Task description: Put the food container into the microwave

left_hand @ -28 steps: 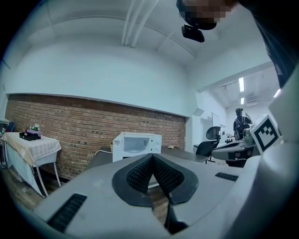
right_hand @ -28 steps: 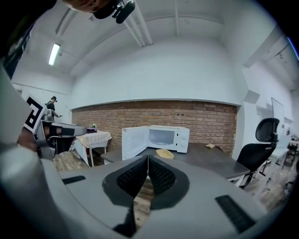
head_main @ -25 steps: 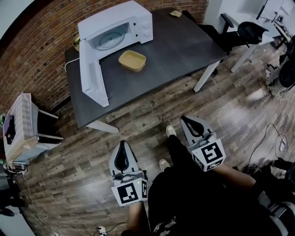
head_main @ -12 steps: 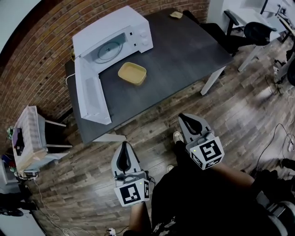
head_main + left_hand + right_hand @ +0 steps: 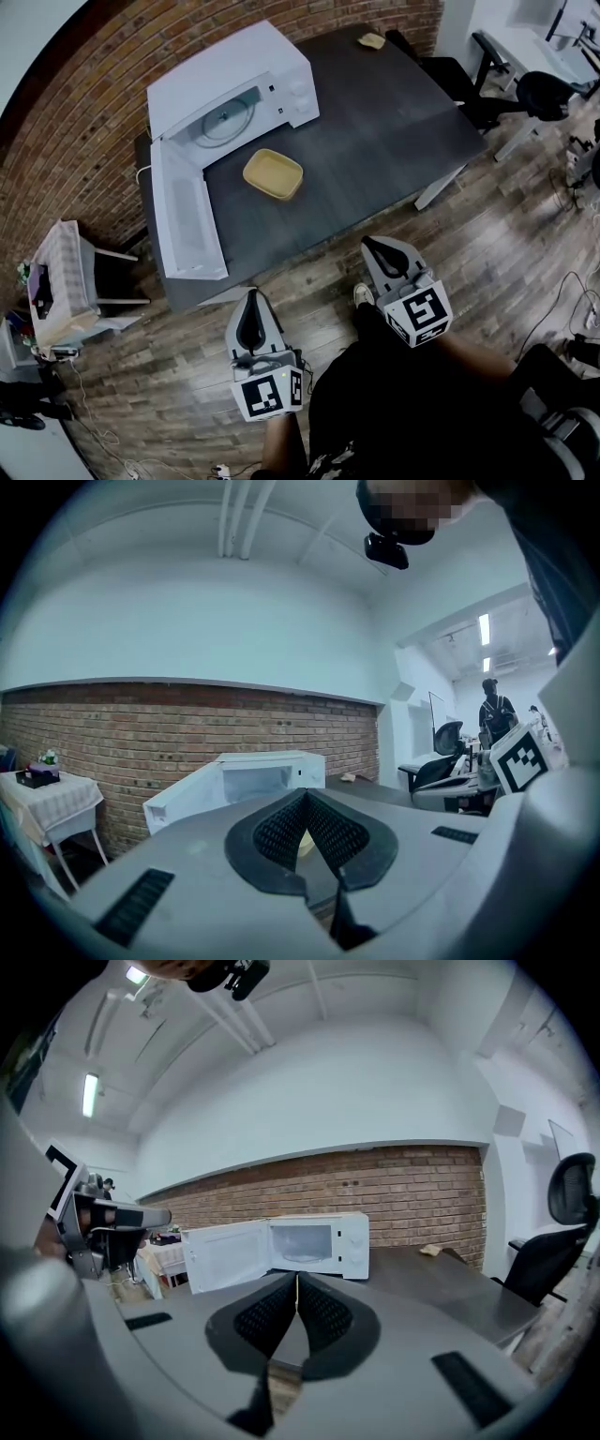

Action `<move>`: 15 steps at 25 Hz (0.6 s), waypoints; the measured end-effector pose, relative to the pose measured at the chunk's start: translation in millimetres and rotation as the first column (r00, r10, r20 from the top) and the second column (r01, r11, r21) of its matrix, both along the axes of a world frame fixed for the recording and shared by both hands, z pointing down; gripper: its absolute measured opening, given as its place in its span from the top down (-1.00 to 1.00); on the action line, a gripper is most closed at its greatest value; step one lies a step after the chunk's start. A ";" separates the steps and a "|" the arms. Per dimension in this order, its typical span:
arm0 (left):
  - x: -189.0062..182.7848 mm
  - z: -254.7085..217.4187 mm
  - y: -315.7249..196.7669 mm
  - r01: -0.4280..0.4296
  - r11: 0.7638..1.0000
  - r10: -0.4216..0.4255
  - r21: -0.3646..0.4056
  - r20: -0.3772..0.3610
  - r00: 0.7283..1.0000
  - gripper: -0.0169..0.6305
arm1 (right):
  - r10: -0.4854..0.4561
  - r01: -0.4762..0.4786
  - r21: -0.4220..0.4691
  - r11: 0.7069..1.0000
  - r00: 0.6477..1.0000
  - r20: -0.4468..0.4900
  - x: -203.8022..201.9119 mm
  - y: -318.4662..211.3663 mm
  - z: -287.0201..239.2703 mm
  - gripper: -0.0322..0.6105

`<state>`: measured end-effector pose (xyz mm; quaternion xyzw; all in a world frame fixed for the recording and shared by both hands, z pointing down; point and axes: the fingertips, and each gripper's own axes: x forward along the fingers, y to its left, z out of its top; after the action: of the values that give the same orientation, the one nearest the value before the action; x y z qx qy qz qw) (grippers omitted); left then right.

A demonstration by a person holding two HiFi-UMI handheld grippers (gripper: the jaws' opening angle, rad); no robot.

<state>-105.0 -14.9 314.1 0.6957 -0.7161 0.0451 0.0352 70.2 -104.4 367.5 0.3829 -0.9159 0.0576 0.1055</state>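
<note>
Brick wall (image 5: pixel 84 122) along the upper left, plank floor (image 5: pixel 525 234) across the lower frame, dark table (image 5: pixel 394 103) in the upper middle. On that table, white microwave (image 5: pixel 234 70) at the upper left with its door (image 5: pixel 187 220) swung wide open, and yellow food container (image 5: pixel 273 174) on the tabletop just in front of the open cavity, outside it, well apart from both tongs. Left tongs (image 5: pixel 251 298) at lower centre and right tongs (image 5: pixel 373 246) to its right, both over the floor short of the table, each closed tip to tip with nothing between the pads.
</note>
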 end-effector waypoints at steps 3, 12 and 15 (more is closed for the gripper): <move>-4.2 -7.9 -16.4 0.035 0.999 -0.035 0.005 0.007 0.999 0.94 | -0.035 0.035 -0.006 0.999 0.999 0.003 -5.4 -18.9 -2.9 0.70; -4.0 -9.9 -44.9 0.114 0.993 -0.114 0.003 0.025 0.993 0.94 | -0.132 0.132 0.013 0.991 0.991 0.031 -25.1 -63.9 -9.6 0.70; -4.0 -7.3 -51.1 0.125 0.992 -0.125 -0.004 0.028 0.992 0.94 | -0.152 0.152 0.008 0.988 0.987 0.042 -27.9 -69.2 -11.8 0.70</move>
<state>-109.0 -66.0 306.8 0.6485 -0.7586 0.0546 0.0299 42.3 -173.6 355.7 0.3109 -0.9446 0.0551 0.0891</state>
